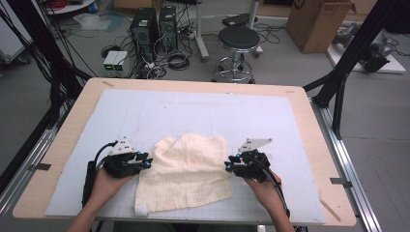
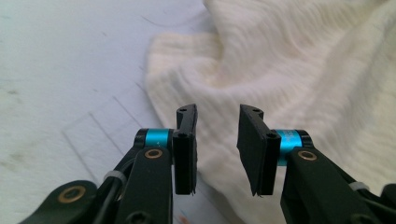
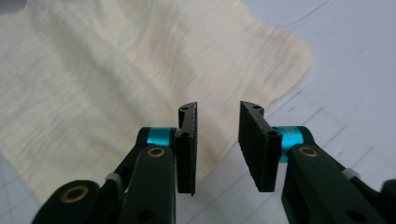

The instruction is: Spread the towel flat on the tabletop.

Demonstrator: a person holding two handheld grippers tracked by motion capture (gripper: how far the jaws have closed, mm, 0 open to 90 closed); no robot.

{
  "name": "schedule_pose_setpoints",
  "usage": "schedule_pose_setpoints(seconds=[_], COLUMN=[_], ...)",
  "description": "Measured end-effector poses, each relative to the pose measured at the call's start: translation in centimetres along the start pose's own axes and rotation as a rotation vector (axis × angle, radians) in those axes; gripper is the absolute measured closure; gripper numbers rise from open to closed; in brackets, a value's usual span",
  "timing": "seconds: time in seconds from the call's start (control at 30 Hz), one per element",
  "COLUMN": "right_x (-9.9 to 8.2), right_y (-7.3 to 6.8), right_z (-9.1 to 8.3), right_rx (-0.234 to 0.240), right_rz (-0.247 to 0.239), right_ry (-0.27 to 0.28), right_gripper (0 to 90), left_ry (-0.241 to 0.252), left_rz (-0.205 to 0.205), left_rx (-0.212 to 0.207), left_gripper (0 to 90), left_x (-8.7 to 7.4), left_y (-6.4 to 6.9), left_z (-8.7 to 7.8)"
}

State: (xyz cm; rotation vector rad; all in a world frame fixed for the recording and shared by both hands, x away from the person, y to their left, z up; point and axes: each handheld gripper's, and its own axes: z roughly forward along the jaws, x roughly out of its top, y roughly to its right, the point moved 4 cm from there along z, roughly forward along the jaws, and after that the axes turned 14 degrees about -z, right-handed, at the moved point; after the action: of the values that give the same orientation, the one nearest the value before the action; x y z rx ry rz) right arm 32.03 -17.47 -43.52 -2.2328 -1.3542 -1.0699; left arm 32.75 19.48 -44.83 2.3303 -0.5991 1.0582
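A cream knitted cloth (image 1: pixel 186 171) lies crumpled on the white mat (image 1: pixel 193 111), near the front edge, its upper part folded over. My left gripper (image 1: pixel 147 163) rests at the cloth's left edge, held in a hand. In the left gripper view, the gripper (image 2: pixel 217 112) is open with nothing between the jaws, and the cloth (image 2: pixel 289 60) lies just beyond and under them. My right gripper (image 1: pixel 228 166) sits at the cloth's right edge. In the right gripper view, the gripper (image 3: pixel 217 109) is open above the edge of the cloth (image 3: pixel 116 70), gripping nothing.
The mat covers a wooden table (image 1: pixel 63 145) framed by black posts (image 1: pixel 355 43). On the floor beyond the far edge stand a stool (image 1: pixel 238 41), computer towers (image 1: pixel 145 26) with cables, and a cardboard box (image 1: pixel 316 21).
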Motion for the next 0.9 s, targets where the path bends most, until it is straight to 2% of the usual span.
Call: schedule_pose_setpoints(seconds=[0.13,0.17,0.23,0.3,0.4,0.5,0.6,0.7,0.77,0.8,0.87,0.9], right_x=[1.8,2.1,2.5,2.5,2.1,1.7,1.2,1.0,1.0,1.0,1.1,1.2], right_y=[2.1,2.6,3.4,4.2,5.3,6.0,6.4,6.5,6.4,6.4,6.4,6.4], right_z=[0.5,0.8,1.6,2.9,4.7,5.8,6.6,7.1,7.2,7.2,7.3,7.2], right_rx=[-0.045,-0.052,-0.056,-0.062,-0.061,-0.065,-0.056,-0.05,-0.063,-0.056,-0.035,-0.036], right_rz=[-0.005,0.001,0.012,0.029,0.056,0.084,0.101,0.099,0.081,0.076,0.076,0.066], right_ry=[0.039,0.047,0.057,0.043,0.019,0.004,-0.017,-0.029,-0.044,-0.04,-0.038,-0.043], right_gripper=[63.8,63.4,62.2,61.5,61.1,60.7,60.9,66.2,73.2,78.5,85.5,86.3], left_ry=[0.027,0.018,0.024,0.023,-0.016,-0.047,-0.073,-0.102,-0.093,-0.093,-0.089,-0.086], left_rz=[-0.031,-0.026,-0.022,-0.033,-0.036,-0.058,-0.048,-0.039,-0.036,-0.036,-0.036,-0.027], left_rx=[0.033,0.042,0.059,0.063,0.073,0.056,0.045,0.058,0.064,0.062,0.065,0.075], left_gripper=[69.1,69.8,69.9,69.8,69.7,69.0,68.0,71.0,76.6,81.6,85.0,86.1], left_x=[1.8,2.3,3.3,4.0,4.6,4.7,4.4,3.9,4.0,4.0,4.0,4.0], left_y=[-0.9,-1.0,-1.3,-1.6,-2.0,-2.3,-2.2,-2.0,-2.1,-2.0,-1.9,-2.0], left_z=[1.0,1.3,2.2,3.2,4.8,6.2,7.1,7.9,7.9,7.9,8.0,7.9])
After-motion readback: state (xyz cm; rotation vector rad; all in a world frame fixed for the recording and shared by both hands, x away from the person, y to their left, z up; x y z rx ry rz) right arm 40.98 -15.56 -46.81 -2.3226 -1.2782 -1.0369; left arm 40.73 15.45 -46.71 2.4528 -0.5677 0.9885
